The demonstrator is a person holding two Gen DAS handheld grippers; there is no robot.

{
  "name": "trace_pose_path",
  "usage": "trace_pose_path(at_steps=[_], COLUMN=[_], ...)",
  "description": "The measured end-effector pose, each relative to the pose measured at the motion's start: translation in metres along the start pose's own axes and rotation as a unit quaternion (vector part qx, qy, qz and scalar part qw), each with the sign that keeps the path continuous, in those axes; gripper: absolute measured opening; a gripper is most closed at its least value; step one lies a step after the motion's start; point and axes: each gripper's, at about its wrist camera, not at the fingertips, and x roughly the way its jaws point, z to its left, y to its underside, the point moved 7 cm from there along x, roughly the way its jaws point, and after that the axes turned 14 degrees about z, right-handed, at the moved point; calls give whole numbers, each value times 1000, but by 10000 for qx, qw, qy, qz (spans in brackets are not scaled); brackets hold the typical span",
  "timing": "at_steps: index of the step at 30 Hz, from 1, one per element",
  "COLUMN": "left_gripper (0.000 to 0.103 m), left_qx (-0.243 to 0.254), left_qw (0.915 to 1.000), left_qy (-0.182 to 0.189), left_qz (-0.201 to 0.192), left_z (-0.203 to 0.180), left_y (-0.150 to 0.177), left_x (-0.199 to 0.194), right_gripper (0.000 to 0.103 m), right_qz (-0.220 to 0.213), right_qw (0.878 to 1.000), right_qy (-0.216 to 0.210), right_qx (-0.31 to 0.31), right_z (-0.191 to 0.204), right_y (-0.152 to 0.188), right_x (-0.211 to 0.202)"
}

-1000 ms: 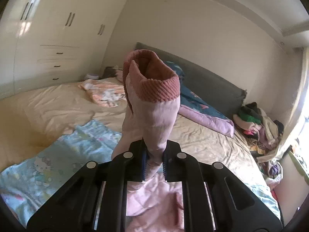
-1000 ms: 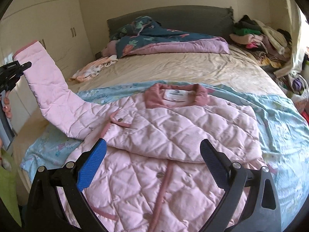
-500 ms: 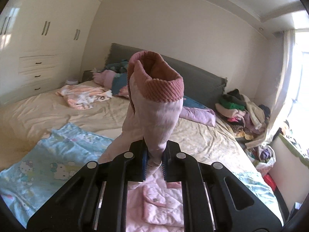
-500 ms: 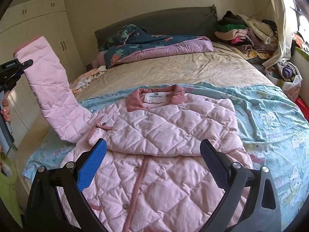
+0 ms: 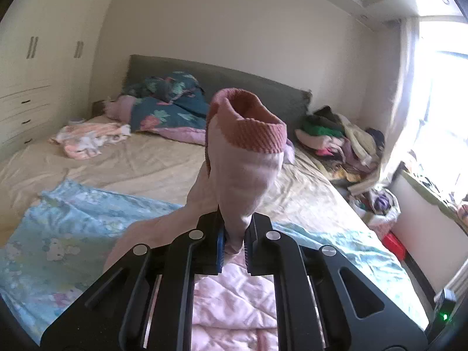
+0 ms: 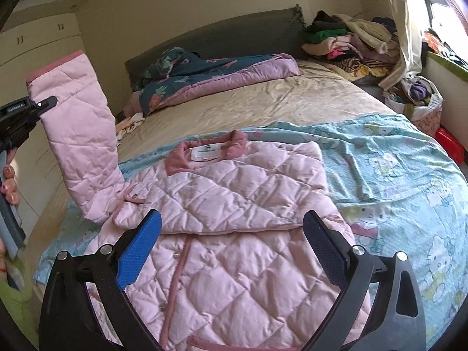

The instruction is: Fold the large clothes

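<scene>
Since a second ago both my hands have swung across the bed toward the window side, and the lifted sleeve (image 6: pixel 79 134) now stands steeper, its ribbed cuff (image 5: pixel 251 134) up. My left gripper (image 5: pixel 234 242) is clamped tight on that sleeve just below the cuff. My right gripper (image 6: pixel 231 248) hangs with its jaws wide apart and nothing between them, above the front of the pink quilted jacket (image 6: pixel 234 219). The jacket lies face up on the blue cartoon sheet (image 6: pixel 395 169), collar toward the headboard. One sleeve already lies folded across the chest, so I judge the fold about a third done. Left to do: lay this second sleeve over the body, then double the jacket up from the hem.
</scene>
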Motion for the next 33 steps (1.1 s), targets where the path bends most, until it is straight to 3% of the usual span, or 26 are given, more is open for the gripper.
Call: trace_pose_path(at_steps=[6,16,24,33], left_gripper=[4,4,6,23], left_qx=[369,1052,1614,2221], left_qw=[9981,9877,9724,9508], left_qy=[257,311,155,-144], left_qz=[423,1119,1678,2155], left_z=[-42,-93,-113,-122], left_y=[32,99,158,211], left_x=[30,81,117,137], right_gripper=[96,96,96,96], right_qz=[-16,-28,-11,102], right_qw=[9995,9968,9922,9888], right_qy=[83,185,314,362], right_qx=[292,783,1203,1445], right_z=[-26,-67,-102,-124], right_y=[5,15,24,33], right_x=[-2,-7,-9,-6])
